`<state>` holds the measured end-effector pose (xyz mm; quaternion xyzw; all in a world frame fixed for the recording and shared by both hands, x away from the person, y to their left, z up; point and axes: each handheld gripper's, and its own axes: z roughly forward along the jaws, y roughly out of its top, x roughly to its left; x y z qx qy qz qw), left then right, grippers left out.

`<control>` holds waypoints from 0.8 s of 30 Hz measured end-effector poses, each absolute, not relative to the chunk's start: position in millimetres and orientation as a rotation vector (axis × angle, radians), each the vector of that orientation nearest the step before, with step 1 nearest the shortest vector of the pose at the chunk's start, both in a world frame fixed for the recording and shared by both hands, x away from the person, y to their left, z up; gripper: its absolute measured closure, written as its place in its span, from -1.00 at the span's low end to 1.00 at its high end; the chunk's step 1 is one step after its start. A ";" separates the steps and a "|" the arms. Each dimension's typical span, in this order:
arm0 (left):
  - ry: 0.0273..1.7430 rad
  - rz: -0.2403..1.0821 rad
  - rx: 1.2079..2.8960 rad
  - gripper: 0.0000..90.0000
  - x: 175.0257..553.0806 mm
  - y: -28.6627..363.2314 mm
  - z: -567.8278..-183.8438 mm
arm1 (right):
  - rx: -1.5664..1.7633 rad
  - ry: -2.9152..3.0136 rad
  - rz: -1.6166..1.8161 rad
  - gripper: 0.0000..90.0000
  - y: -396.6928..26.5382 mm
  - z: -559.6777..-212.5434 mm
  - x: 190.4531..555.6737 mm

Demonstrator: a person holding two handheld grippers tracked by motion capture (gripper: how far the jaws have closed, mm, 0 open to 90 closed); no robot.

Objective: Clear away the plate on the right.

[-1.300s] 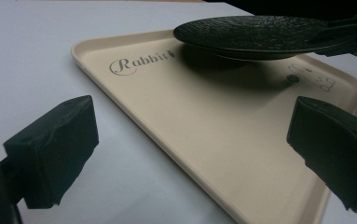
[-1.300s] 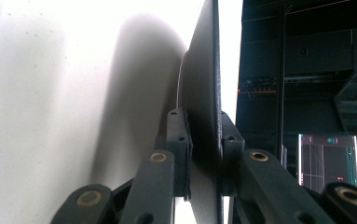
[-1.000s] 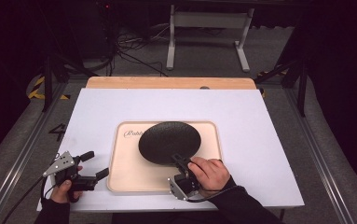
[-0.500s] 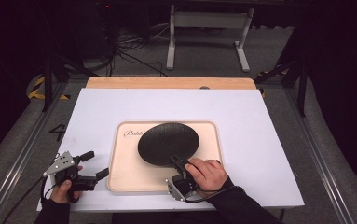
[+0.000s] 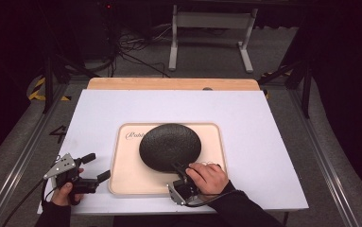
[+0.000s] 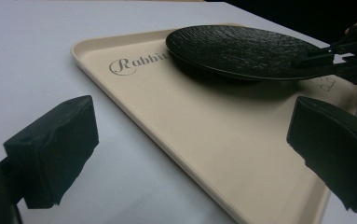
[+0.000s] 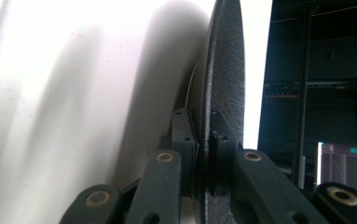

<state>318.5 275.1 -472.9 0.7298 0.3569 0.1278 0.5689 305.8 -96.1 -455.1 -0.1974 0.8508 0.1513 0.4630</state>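
At the left, the left gripper rests on the white table just beside the cream tray, and its jaws stand wide apart with nothing between them. In the middle, the black textured plate sits on the tray, over the printed lettering. At the right, the right gripper has just been closing its jaws and is now clamped on the near rim of the plate, one jaw above and one below.
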 end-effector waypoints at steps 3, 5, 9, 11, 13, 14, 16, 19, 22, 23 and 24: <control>0.838 0.303 1.712 -0.94 318.7 275.1 -473.0 | -0.495 2.090 0.371 0.84 -95.0 -456.9 305.3; 0.839 0.301 1.712 -0.94 318.5 275.1 -472.9 | -0.493 2.097 0.380 0.80 -94.6 -457.1 305.6; 0.837 0.304 1.712 -0.94 318.7 275.1 -473.0 | -0.480 2.121 0.393 0.69 -94.1 -459.2 306.5; 0.837 0.302 1.713 -0.94 318.7 275.2 -472.9 | -0.483 2.131 0.392 0.67 -93.7 -460.6 306.8; 0.835 0.302 1.712 -0.94 318.9 275.2 -473.0 | -0.480 2.146 0.396 0.63 -93.3 -461.3 307.5; 0.838 0.303 1.711 -0.94 318.7 275.1 -473.0 | -0.477 2.150 0.396 0.62 -93.2 -461.6 307.7; 0.836 0.303 1.712 -0.94 318.8 275.2 -473.0 | -0.471 2.159 0.397 0.61 -93.0 -462.3 307.9; 0.835 0.302 1.713 -0.94 318.9 275.2 -473.0 | -0.475 2.173 0.384 0.56 -91.8 -464.6 308.3; 0.837 0.303 1.711 -0.94 318.7 275.1 -473.0 | -0.469 2.178 0.393 0.54 -91.6 -464.4 308.5; 0.837 0.303 1.711 -0.94 318.7 275.1 -473.0 | -0.460 2.185 0.397 0.53 -92.0 -464.0 308.3; 0.836 0.303 1.712 -0.94 318.7 275.1 -473.0 | -0.459 2.187 0.398 0.52 -92.2 -463.7 308.1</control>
